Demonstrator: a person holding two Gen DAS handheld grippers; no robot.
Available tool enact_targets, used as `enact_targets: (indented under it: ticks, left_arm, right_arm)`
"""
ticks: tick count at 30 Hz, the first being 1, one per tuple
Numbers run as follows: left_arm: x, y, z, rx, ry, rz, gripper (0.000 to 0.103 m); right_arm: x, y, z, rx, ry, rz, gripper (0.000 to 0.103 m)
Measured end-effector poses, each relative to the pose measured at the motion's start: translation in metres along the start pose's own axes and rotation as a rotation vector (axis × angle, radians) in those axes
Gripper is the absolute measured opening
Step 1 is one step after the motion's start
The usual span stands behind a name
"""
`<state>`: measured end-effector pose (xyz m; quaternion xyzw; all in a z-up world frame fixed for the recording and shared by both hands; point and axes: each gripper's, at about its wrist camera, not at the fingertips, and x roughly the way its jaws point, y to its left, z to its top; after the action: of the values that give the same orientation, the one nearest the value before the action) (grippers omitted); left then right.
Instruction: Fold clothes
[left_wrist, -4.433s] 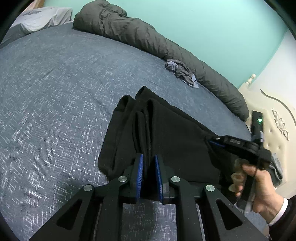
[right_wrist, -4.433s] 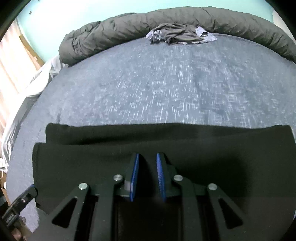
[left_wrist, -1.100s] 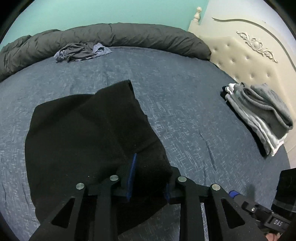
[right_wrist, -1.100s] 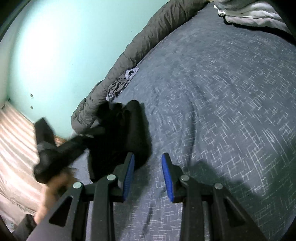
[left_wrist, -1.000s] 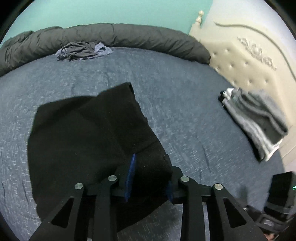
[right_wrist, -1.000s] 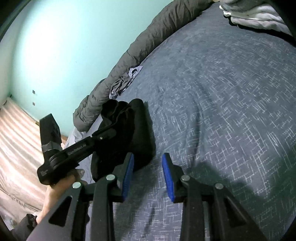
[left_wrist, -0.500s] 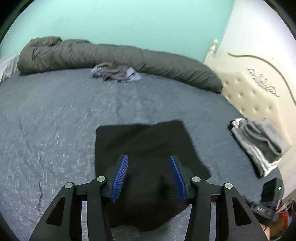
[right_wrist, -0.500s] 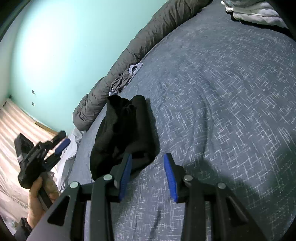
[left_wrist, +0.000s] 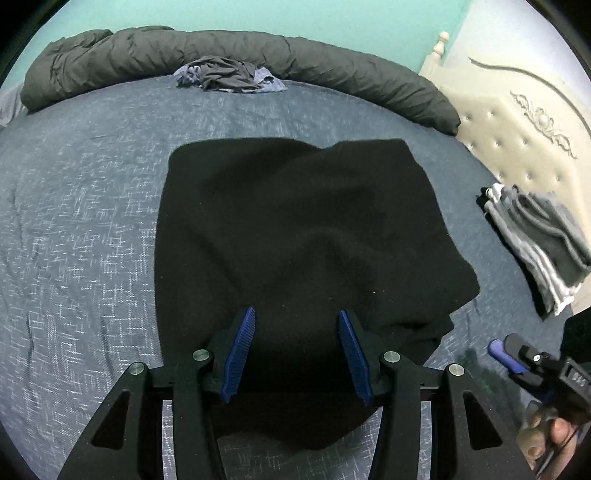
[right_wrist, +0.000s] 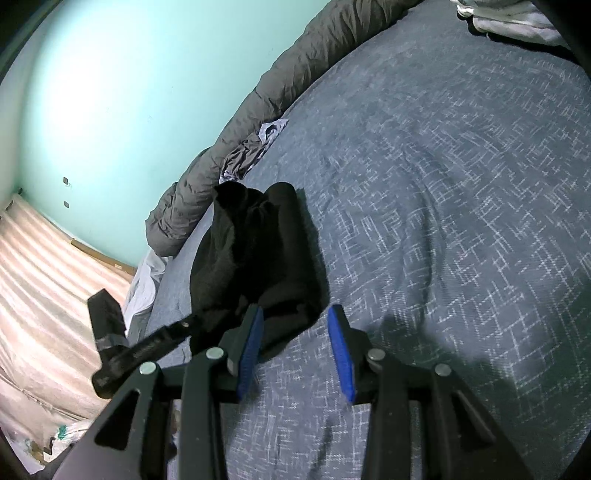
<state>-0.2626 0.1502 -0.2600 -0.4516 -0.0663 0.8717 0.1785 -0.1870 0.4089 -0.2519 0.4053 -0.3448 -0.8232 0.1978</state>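
A black garment (left_wrist: 295, 229) lies folded on the blue bed cover, a rough rectangle with rumpled top layers. My left gripper (left_wrist: 297, 352) hangs open just above its near edge, nothing between the blue pads. In the right wrist view the same black garment (right_wrist: 255, 254) sits left of centre, seen from its end. My right gripper (right_wrist: 295, 349) is open over the bare bed cover, its left pad close to the garment's corner. The other gripper shows in each view: the right gripper (left_wrist: 524, 363) in a hand at lower right, the left gripper (right_wrist: 147, 343) at lower left.
A rolled grey duvet (left_wrist: 229, 55) runs along the far edge of the bed, with a crumpled grey-blue garment (left_wrist: 229, 75) in front of it. A pile of folded grey and white clothes (left_wrist: 543, 243) lies near the cream headboard (left_wrist: 517, 122). A pale curtain (right_wrist: 40, 295) hangs left.
My left gripper has let go of the black garment and opened, and the garment now lies flat. The left gripper has since come down closer over its near edge. My right gripper stayed open, hardly moving.
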Motion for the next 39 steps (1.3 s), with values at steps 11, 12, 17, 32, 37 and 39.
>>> enact_targets:
  ticks: [11,12,17,32,37,39]
  left_arm:
    - [-0.049,0.039,-0.032,0.004,-0.053,0.025,0.052]
    - [-0.05,0.042,-0.036,0.004,-0.051,0.026,0.052]
    - [-0.061,0.058,-0.054,-0.01,-0.073,0.015,0.052]
    - [-0.077,0.078,-0.061,-0.005,-0.109,-0.012,0.052]
    - [-0.077,0.083,-0.06,-0.009,-0.111,-0.014,0.052]
    - [-0.078,0.087,-0.059,-0.019,-0.111,-0.022,0.052]
  right_arm:
    - [0.01,0.016,-0.002,-0.05,0.006,0.031,0.037]
    - [0.011,0.016,-0.003,-0.05,0.009,0.029,0.037]
    - [0.019,0.022,-0.008,-0.054,0.019,0.029,0.037]
    - [0.032,0.101,-0.006,-0.269,-0.064,-0.022,0.037]
    - [0.07,0.124,0.018,-0.35,-0.041,-0.091,0.037]
    - [0.08,0.119,0.02,-0.361,-0.03,-0.135,0.037]
